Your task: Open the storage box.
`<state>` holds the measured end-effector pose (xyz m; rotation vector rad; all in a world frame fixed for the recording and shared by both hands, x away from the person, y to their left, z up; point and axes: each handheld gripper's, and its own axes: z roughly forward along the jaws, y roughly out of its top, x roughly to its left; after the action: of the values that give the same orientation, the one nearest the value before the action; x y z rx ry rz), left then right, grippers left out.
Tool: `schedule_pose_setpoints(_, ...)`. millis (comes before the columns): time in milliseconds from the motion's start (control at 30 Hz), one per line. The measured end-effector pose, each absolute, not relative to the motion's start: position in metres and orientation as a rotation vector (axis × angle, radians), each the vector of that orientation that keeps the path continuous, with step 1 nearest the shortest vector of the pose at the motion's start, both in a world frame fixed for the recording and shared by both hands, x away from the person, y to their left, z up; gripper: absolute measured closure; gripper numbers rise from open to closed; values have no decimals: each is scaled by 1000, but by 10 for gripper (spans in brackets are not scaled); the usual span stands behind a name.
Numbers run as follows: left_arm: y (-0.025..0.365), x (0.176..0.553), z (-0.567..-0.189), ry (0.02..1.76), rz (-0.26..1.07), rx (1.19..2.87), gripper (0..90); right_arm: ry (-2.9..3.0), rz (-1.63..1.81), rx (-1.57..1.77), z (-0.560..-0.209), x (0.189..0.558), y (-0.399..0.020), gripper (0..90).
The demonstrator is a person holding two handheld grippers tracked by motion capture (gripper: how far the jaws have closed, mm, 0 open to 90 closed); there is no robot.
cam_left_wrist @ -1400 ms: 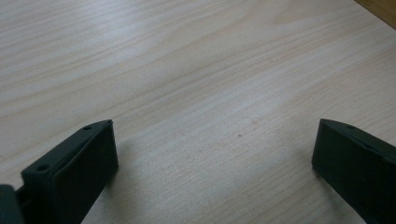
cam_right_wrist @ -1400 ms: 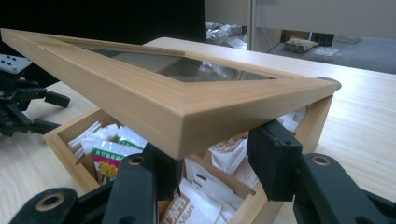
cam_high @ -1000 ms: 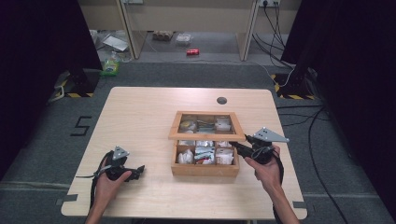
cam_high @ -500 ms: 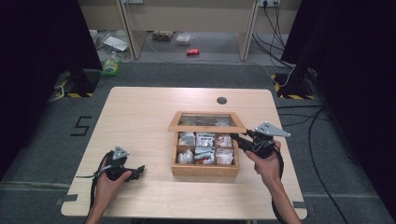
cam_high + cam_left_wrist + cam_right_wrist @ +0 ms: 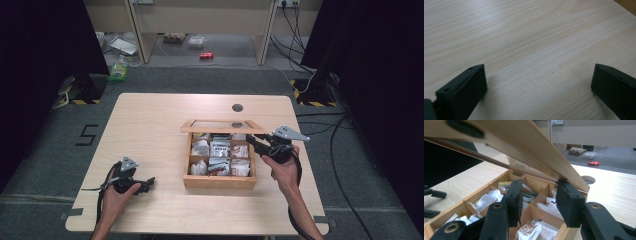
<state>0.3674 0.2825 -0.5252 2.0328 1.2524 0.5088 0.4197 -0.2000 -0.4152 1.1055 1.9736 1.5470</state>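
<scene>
A wooden compartment box (image 5: 220,182) stands on the table right of centre, with several white and printed sachets (image 5: 219,149) inside. Its glass-paned lid (image 5: 222,126) is tilted up on the far hinge. My right gripper (image 5: 252,140) reaches in from the box's right side. In the right gripper view its jaws stand apart under the lid (image 5: 524,142), and the lid's edge rests on the right fingertip (image 5: 567,195). Below them lie the sachets (image 5: 487,198). My left gripper (image 5: 149,184) rests on the table at the near left, open (image 5: 539,82) over bare wood.
A round cable hole (image 5: 237,107) sits in the table just behind the box. The table's near edge is close to the left hand. A red can (image 5: 206,55) and clutter lie on the floor beyond the table.
The lid has swung up higher, and my right gripper has risen and moved farther away with it. The left gripper has stayed put.
</scene>
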Motion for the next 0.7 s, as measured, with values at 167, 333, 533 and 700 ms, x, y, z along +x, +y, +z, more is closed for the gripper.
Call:
schedule_pose_setpoints(167,282,367,-525,1253,509,2031,0,1958,1550,1117,-415,427,-199,574)
schedule_pose_setpoints(333,283,367,-525,1252,508,2034,0,1938,1555,1113,-412,432,-198,573)
schedule_pose_setpoints(533,283,367,-525,1252,509,2033,0,1919,1554,1114,-408,439,-196,573)
schedule_pose_setpoints(700,283,367,-525,1252,509,2034,0,1902,1545,1119,-403,447,-194,572)
